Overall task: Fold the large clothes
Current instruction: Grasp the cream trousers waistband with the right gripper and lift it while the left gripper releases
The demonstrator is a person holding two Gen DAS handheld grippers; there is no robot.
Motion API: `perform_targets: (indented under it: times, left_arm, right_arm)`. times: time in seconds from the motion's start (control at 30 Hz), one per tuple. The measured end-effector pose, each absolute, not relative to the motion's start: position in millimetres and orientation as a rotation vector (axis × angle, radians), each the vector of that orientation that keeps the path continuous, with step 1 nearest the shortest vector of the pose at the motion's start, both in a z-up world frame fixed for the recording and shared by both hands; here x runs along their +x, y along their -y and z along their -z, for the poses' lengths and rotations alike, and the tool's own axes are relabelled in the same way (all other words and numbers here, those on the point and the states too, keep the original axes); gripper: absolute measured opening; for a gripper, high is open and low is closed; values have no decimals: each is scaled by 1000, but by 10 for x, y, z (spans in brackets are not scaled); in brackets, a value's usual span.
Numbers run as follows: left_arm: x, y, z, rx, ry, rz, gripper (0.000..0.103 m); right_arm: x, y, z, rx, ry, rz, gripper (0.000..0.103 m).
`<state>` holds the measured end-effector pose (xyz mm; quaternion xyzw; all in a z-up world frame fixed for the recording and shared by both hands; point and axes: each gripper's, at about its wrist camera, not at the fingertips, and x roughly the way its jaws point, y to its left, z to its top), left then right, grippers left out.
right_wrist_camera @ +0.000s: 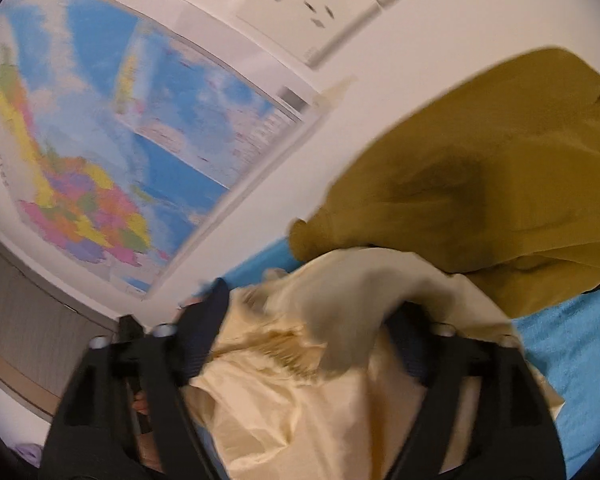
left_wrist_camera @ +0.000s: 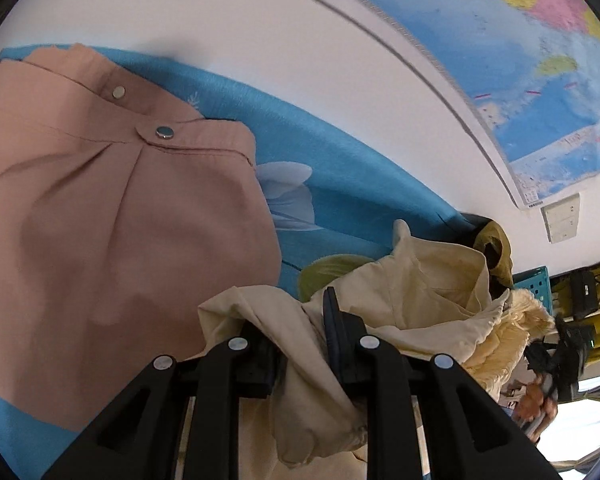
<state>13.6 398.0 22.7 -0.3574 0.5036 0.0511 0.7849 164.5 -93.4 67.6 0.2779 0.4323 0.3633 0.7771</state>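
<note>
1. Left wrist view: left gripper (left_wrist_camera: 300,344) has a fold of the cream jacket (left_wrist_camera: 416,292) pinched between its two black fingers (left_wrist_camera: 336,332); cloth fills the gap, so it is clamped on the fabric.
2. Cream jacket lies bunched just ahead of the left gripper, on the blue floral sheet (left_wrist_camera: 340,168); a furry cream trim (left_wrist_camera: 516,332) shows at its right edge.
3. Pink skirt (left_wrist_camera: 112,220) lies flat on the sheet to the left, waistband toward the wall, two metal buttons (left_wrist_camera: 164,132) on it. It sits just beside the jacket; touching or not, can't tell.
4. Olive garment (left_wrist_camera: 496,248) pokes out behind the jacket, against the white wall (left_wrist_camera: 260,32).
5. Wall map (left_wrist_camera: 520,60) hangs upper right; a white switch plate (left_wrist_camera: 562,218) sits below its corner.
6. Right wrist view, blurred: right gripper (right_wrist_camera: 304,340) has cream jacket (right_wrist_camera: 300,380) cloth heaped between and over its fingers (right_wrist_camera: 204,336). Fingers stand wide apart; whether they actually clamp the cloth, can't tell.
7. Olive garment (right_wrist_camera: 492,184) lies bunched beyond the jacket, touching it, on the blue sheet (right_wrist_camera: 572,360).
8. Wall map (right_wrist_camera: 120,152) at left, white socket panel (right_wrist_camera: 304,4) at top, grey panel (right_wrist_camera: 28,320) lower left.
</note>
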Motion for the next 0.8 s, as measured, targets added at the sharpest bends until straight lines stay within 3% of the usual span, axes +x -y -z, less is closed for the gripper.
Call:
perform_targets:
  times: [0.13,0.27,0.4,0.43,0.5,0.53,0.6,0.8]
  left_arm:
    - [201,-4047,-140,-817,-1094,-109,19]
    - [230,-4034,-129,-812,-1092,-117,20]
    - [215,-4044,-139,-831,-1089,-101,22]
    - [204,-4046,-143,-840,-1085,-101,22]
    - [169,-4042,-172,-849,-1069,-95,24]
    - [139,-4034,-206,-847,-1056,-85,27]
    - [56,-4008,-296,-847,-1023,-47,35]
    - [-442,-3834,-857,-711,-775,59,52]
  right_arm:
    - [1296,817,-840,442,-857,-804,85]
    - [822,375,-894,95,-749,-799,87]
    - [664,-150,-611,-159,-769,-795,82]
    - [682,-297,-487,-233,-781,-775,76]
    - [747,-412,-356,-274,-787,-757,34]
    - [805,-435,-314,-265,-793,-760,28]
    - [880,-420,-338,-219,-798,-779,5]
    - [980,-339,-684,-128,-701,-753,2]
